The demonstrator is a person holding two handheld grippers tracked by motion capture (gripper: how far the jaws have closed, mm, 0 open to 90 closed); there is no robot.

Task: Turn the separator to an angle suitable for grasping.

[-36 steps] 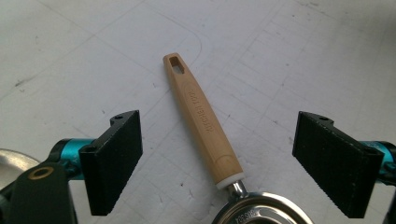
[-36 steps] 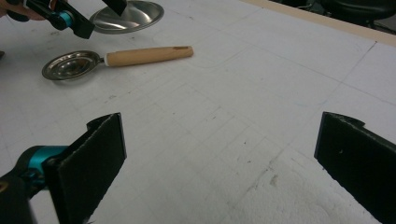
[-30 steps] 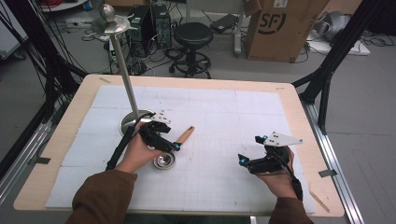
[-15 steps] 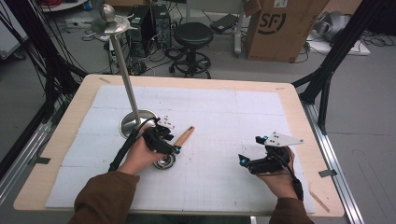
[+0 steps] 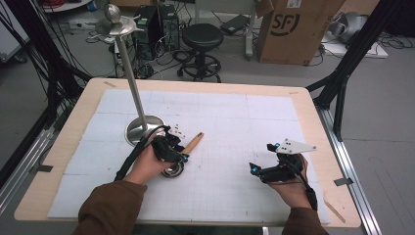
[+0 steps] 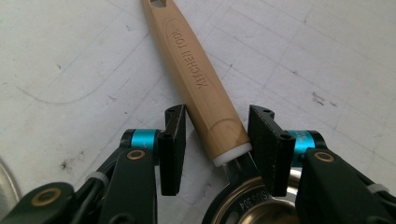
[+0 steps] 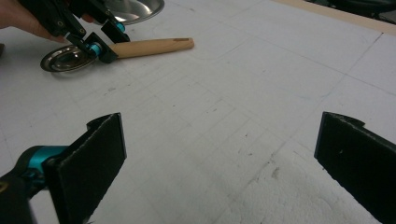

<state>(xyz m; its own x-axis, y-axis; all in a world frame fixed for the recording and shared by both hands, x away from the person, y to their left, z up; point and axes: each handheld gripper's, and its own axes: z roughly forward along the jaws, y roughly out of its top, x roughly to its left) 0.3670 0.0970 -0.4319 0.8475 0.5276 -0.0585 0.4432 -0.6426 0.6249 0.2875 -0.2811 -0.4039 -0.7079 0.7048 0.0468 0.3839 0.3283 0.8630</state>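
A ladle with a light wooden handle (image 6: 196,79) and a steel bowl (image 6: 252,210) lies flat on the white mat. My left gripper (image 6: 217,135) straddles the handle where it joins the bowl. Its jaws have just been closing; the right pad is at the handle's edge and a slim gap remains at the left pad. From above, the left gripper (image 5: 182,149) sits over the ladle's handle (image 5: 192,143), the bowl (image 5: 172,170) under the hand. My right gripper (image 7: 219,149) stands open and empty low over the mat, at the right (image 5: 254,169).
A metal stand with a round base (image 5: 142,128) and a tall pole (image 5: 129,63) rises just behind the left hand. The white gridded mat (image 5: 235,122) covers the wooden table. Stool, boxes and cables lie beyond the far edge.
The left gripper's jaws have narrowed around the ladle's handle, and the hand has settled slightly over it. The right gripper has stayed where it was.
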